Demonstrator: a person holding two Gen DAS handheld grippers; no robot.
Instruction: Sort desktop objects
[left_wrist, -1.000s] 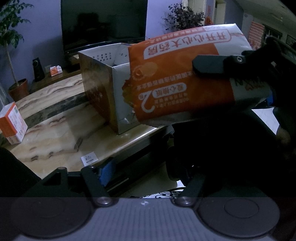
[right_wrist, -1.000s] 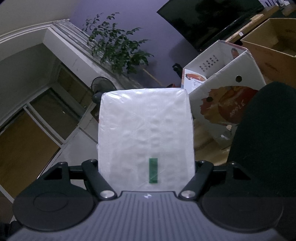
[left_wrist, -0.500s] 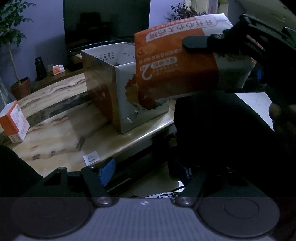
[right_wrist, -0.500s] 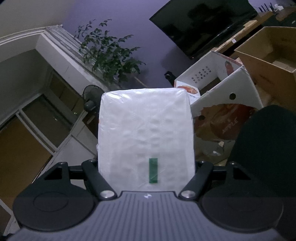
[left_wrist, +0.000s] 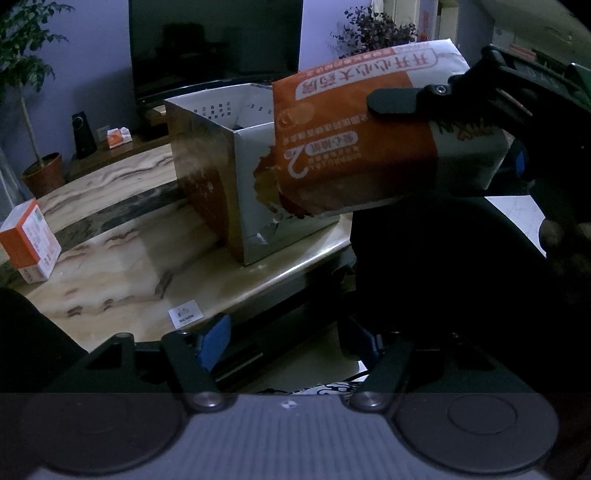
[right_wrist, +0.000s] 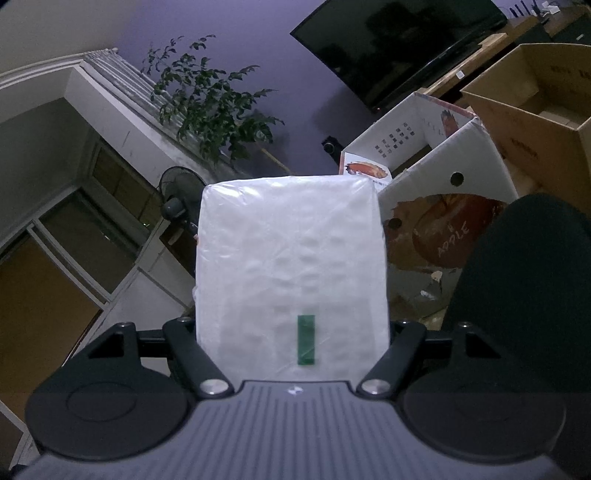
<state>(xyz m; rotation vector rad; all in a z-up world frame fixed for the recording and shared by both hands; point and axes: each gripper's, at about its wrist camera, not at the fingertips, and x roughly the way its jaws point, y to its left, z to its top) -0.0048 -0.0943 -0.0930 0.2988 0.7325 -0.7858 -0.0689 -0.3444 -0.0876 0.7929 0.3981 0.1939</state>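
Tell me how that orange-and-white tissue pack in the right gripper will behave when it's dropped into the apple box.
The tissue pack is probably soft and light: its plastic wrap looks dimpled between the right gripper fingers. The glossy film may slip. Wide and flat, it should land in the apple box without rolling.

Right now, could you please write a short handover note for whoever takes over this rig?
Right gripper: shut on the tissue pack, held in the air beside the open apple carton, not yet in it.
Left gripper: open and empty, low at the near edge of the marble table.
Small orange box stands at the table's left end, unsorted.
The carton's contents are not visible.
Left to do: probably drop the pack into the carton, then fetch the orange box.
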